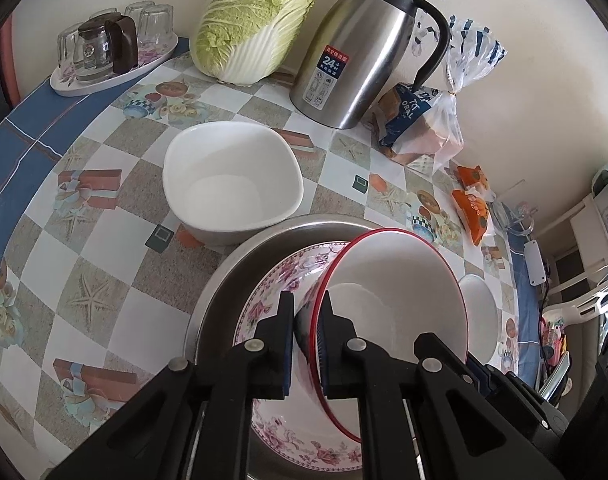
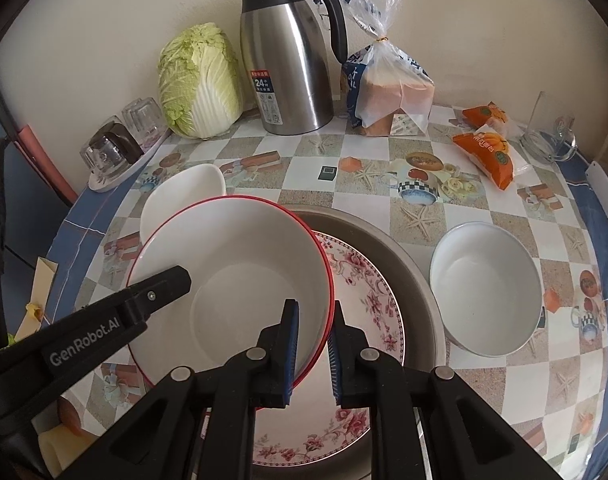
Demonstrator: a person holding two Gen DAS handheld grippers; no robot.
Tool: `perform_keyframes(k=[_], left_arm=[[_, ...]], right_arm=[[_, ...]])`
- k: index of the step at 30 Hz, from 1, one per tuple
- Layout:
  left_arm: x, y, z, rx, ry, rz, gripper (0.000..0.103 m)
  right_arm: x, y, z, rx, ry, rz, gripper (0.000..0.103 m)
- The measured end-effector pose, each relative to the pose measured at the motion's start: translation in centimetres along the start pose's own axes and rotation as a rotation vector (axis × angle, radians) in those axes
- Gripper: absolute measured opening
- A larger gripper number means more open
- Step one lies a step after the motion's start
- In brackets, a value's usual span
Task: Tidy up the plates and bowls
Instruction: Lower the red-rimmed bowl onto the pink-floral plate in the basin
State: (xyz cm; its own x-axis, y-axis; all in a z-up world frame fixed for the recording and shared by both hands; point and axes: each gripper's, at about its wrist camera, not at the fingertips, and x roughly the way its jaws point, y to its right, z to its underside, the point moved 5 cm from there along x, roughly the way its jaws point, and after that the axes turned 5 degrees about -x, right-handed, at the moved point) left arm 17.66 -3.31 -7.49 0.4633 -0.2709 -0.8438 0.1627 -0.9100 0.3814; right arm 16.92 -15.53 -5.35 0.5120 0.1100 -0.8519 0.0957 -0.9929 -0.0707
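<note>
A red-rimmed white bowl (image 2: 231,280) is held tilted above a floral plate (image 2: 368,292), which lies in a round metal tray (image 2: 416,264). My left gripper (image 1: 307,312) is shut on the bowl's (image 1: 396,280) near rim, and its finger (image 2: 159,286) shows at the bowl's left edge in the right wrist view. My right gripper (image 2: 315,320) is shut on the bowl's right rim. A square white bowl (image 1: 231,180) stands behind the tray to the left, partly hidden in the right wrist view (image 2: 183,192). A round white bowl (image 2: 486,288) stands right of the tray.
Along the wall stand a tray of glasses (image 1: 111,52), a napa cabbage (image 1: 255,20), a steel thermos jug (image 1: 368,48) and a bagged bread loaf (image 2: 388,92). Orange snack packets (image 2: 488,148) and a glass dish (image 2: 548,140) lie at the right.
</note>
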Motion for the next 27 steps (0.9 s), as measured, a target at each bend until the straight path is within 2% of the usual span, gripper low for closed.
perform_keyframes(k=[15, 27], left_arm=[[1.7, 1.0, 1.0, 0.038, -0.047, -0.017, 0.009], [2.4, 0.9, 1.0, 0.032, -0.053, -0.024, 0.009]], right_arm=[[1.0, 1.6, 0.4, 0.049, -0.046, -0.005, 0.016], [1.6, 1.8, 0.5, 0.055, -0.055, -0.012, 0.016]])
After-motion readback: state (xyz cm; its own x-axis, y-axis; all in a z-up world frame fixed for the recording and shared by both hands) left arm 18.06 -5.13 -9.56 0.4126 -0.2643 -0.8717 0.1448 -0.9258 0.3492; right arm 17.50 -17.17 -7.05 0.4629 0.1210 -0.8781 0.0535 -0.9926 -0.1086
